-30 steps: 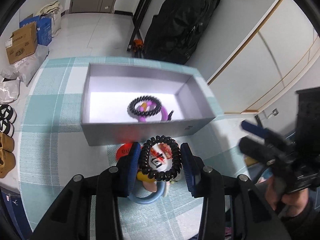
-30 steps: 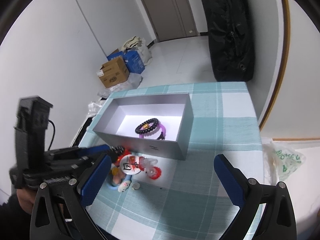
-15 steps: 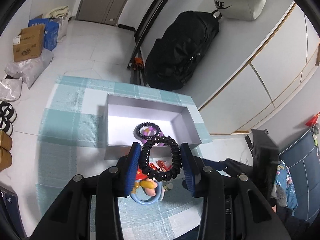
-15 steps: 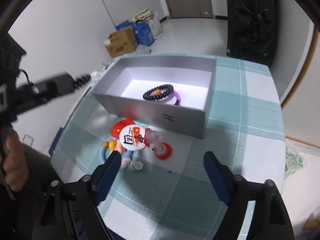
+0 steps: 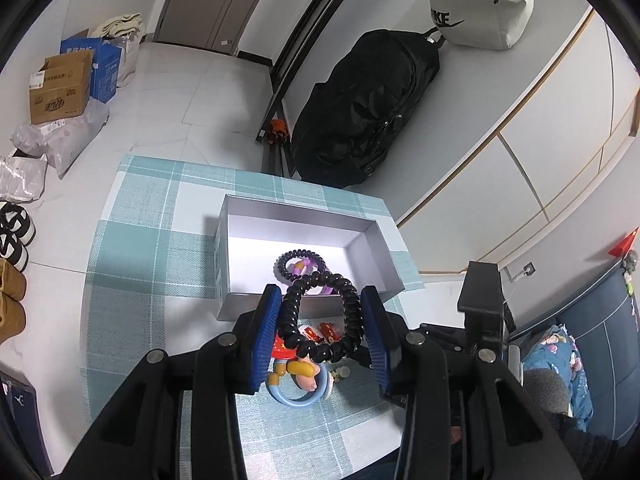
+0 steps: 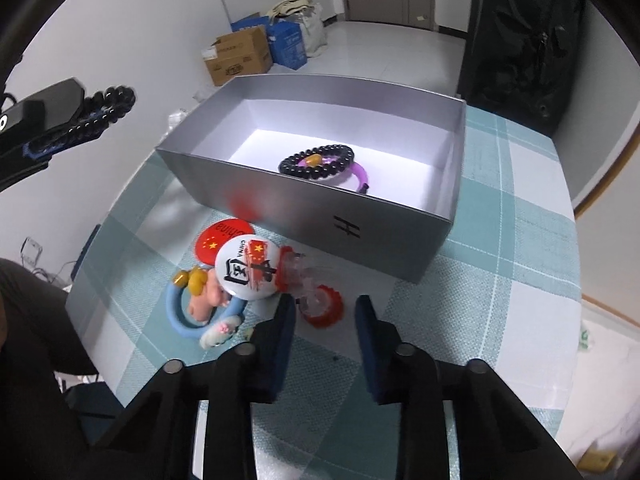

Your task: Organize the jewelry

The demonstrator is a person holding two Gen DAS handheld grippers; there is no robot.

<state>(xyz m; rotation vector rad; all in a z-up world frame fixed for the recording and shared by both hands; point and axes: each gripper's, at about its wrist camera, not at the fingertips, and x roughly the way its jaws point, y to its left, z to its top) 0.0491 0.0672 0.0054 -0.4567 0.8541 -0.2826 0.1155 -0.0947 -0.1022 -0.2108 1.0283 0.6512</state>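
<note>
My left gripper [image 5: 320, 304] is shut on a black beaded bracelet [image 5: 320, 316] and holds it high above the table, in front of the grey box [image 5: 240, 304]. The box [image 6: 320, 208] holds another black bead bracelet [image 6: 316, 160] and a purple ring [image 6: 360, 172]. My right gripper [image 6: 326, 312] is partly closed and empty, low over the loose pile: a white badge [image 6: 244, 268], a red badge [image 6: 216, 236], a red-and-clear charm [image 6: 320, 300] and a blue ring toy [image 6: 192, 312]. The left gripper with its bracelet shows at the left of the right wrist view [image 6: 92, 120].
The table has a teal plaid cloth [image 6: 500, 240]. A black bag [image 5: 360, 108] leans on the wall beyond the table. Cardboard boxes [image 5: 60, 84] and shoes [image 5: 12, 232] are on the floor to the left.
My left gripper has risen with the bracelet, so the box looks smaller. My right gripper has dropped toward the loose pile and its jaws have narrowed.
</note>
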